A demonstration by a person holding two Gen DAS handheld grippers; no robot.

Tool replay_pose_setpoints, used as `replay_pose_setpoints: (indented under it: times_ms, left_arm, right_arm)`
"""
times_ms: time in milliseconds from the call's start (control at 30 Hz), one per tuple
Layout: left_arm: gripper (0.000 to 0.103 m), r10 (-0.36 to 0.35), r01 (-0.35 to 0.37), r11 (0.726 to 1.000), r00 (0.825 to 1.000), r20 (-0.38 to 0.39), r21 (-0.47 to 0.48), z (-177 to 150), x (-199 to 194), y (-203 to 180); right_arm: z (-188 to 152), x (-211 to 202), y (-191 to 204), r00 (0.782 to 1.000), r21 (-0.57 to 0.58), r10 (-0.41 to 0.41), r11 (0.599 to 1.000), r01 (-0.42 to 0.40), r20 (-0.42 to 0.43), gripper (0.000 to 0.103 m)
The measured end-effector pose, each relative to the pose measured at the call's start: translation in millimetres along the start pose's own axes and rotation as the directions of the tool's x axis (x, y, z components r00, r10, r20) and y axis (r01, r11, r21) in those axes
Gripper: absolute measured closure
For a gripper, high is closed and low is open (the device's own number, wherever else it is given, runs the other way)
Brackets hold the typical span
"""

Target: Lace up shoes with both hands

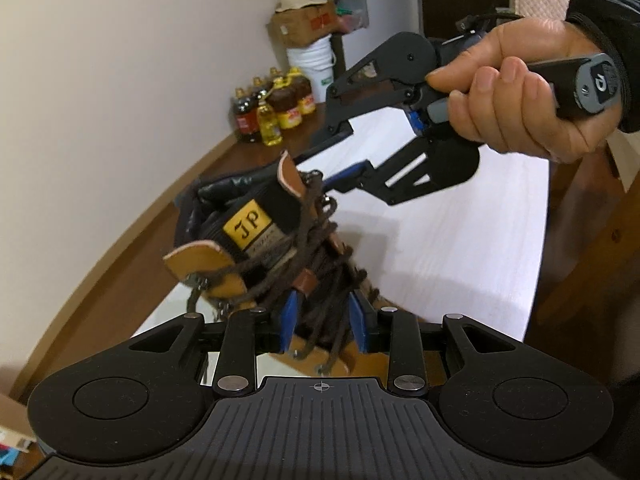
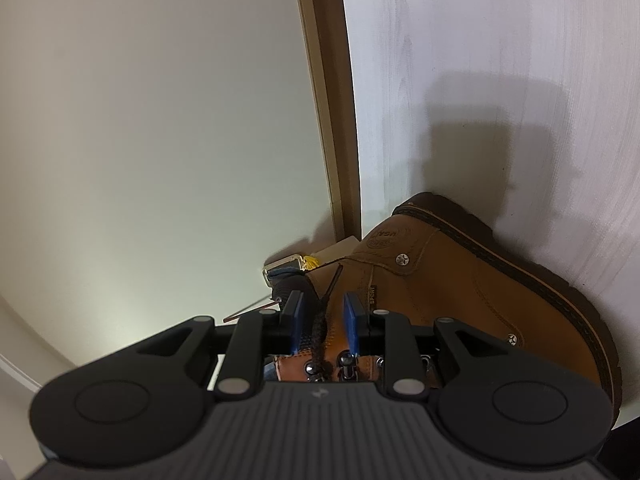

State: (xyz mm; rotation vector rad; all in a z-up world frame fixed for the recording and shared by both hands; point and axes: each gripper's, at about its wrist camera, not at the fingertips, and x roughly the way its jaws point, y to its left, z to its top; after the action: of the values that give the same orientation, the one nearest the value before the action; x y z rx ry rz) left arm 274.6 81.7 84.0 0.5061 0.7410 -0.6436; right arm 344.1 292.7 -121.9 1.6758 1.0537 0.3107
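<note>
The left gripper (image 1: 325, 322) stands partly open, its blue pads on either side of a bundle of dark brown laces (image 1: 320, 280) over the boot's (image 1: 248, 236) tongue; whether they press the laces I cannot tell. The right gripper (image 2: 323, 320) is also partly open, a single lace strand (image 2: 326, 308) running between its pads, apparently untouched. The tan boot lies on the white surface (image 1: 460, 240). Oil bottles (image 1: 276, 108) and a white bucket (image 1: 310, 64) stand well behind. A hand (image 1: 520, 96) grips the right gripper's handle, angled down toward the boot's collar.
</note>
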Motion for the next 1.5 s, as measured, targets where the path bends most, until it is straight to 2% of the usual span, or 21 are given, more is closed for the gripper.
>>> replay_pose_setpoints:
  times_ms: [33, 100, 167, 267, 700, 767, 800, 933, 1033, 1100, 1267, 1367, 1500]
  left_arm:
    - [0.071, 0.009, -0.009, 1.000, 1.000, 0.005, 0.005, 1, 1, -1]
    - [0.071, 0.034, -0.034, 0.999, 0.999, 0.020, 0.025, 2, -2, -3]
    - [0.071, 0.071, -0.074, 0.995, 0.997, 0.041, 0.063, 1, -7, -6]
    - [0.070, 0.096, -0.100, 0.992, 0.994, 0.057, 0.073, 0, -11, -5]
    - [0.070, 0.084, -0.087, 0.994, 0.995, 0.058, 0.065, 2, -3, 1]
    - [0.070, 0.083, -0.087, 0.994, 0.995, 0.059, 0.064, 2, -1, 1]
    - [0.070, 0.084, -0.088, 0.994, 0.995, 0.060, 0.063, 2, -1, 2]
    - [0.070, 0.096, -0.100, 0.992, 0.993, 0.062, 0.071, 1, -1, 2]
    - [0.070, 0.102, -0.108, 0.992, 0.992, 0.079, 0.073, 2, -4, 3]
    - [0.070, 0.094, -0.101, 0.992, 0.992, 0.087, 0.074, 3, -7, 3]
    - [0.070, 0.075, -0.082, 0.995, 0.992, 0.103, 0.063, -1, -17, 1]
    - [0.069, 0.108, -0.109, 0.994, 0.989, 0.101, 0.007, -12, -29, 9]
    - [0.067, 0.164, -0.162, 0.986, 0.986, 0.044, -0.030, -26, -27, 31]
  right_arm:
    - [-5, 18, 1, 1.000, 0.002, 0.001, 1.000, -0.001, 0.001, 0.078]
    - [-5, 16, 6, 1.000, -0.005, -0.001, 1.000, 0.001, 0.001, 0.078]
    - [-10, 33, -10, 1.000, 0.000, 0.009, 1.000, -0.009, 0.019, 0.078]
    - [-11, 27, -12, 1.000, 0.002, 0.015, 1.000, -0.015, 0.018, 0.078]
    - [-7, 22, -16, 1.000, 0.027, 0.016, 0.999, -0.016, 0.002, 0.078]
    - [-6, 22, -17, 1.000, 0.013, 0.016, 1.000, -0.016, -0.002, 0.087]
    - [-5, 22, -17, 1.000, -0.003, 0.017, 1.000, -0.017, -0.005, 0.099]
    - [-5, 16, -9, 0.999, -0.044, 0.041, 0.998, -0.041, 0.009, 0.101]
    - [6, -3, -3, 0.993, -0.066, 0.076, 0.995, -0.070, 0.095, 0.101]
    - [12, -19, -2, 0.991, -0.085, 0.055, 0.995, -0.045, 0.120, 0.101]
    - [4, -35, -23, 0.995, -0.075, -0.029, 0.997, 0.036, 0.097, 0.101]
    - [-7, -32, -41, 0.996, -0.050, -0.059, 0.997, 0.062, 0.062, 0.101]
    - [-12, -21, -57, 0.998, -0.020, -0.050, 0.999, 0.050, 0.024, 0.101]
